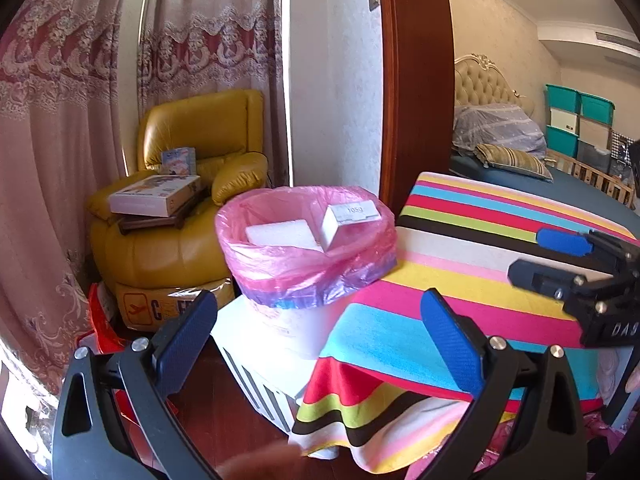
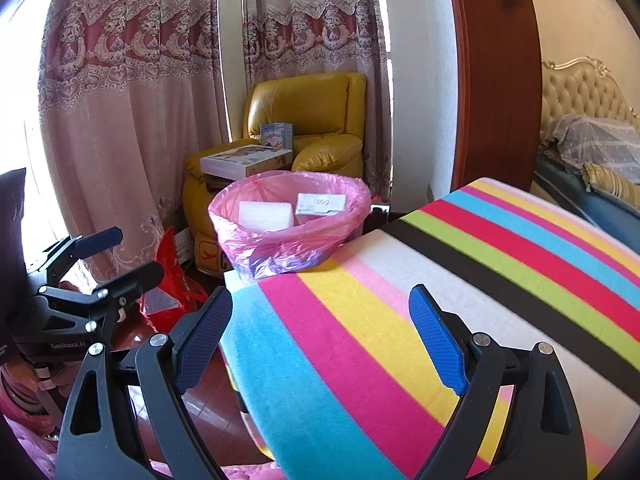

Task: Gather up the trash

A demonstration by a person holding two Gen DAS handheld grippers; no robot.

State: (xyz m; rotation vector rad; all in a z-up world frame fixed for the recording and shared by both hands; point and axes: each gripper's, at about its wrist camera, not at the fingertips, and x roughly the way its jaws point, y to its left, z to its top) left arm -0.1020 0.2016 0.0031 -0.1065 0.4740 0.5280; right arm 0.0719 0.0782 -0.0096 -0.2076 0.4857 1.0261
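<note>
While both grippers gape with nothing held, one striped counter (image 2: 400, 320) spreads beneath the right gripper (image 2: 320, 336); ahead of the left gripper (image 1: 320, 340), one pink-lined bin (image 1: 296, 248) holds two white pieces (foam block (image 1: 280, 236), small box (image 1: 348, 216)).

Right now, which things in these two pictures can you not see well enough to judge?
- Trash bin: in both views the pink liner hides its depth; anything under the foam block and white box is unseen.
- White box label: too small and blurred to read, right wrist view.
- Striped cloth: covers whatever supports it.
- Left wrist view, bottom edge: a blurred patch, unidentifiable.
- Right gripper: open, cut off below.
</note>
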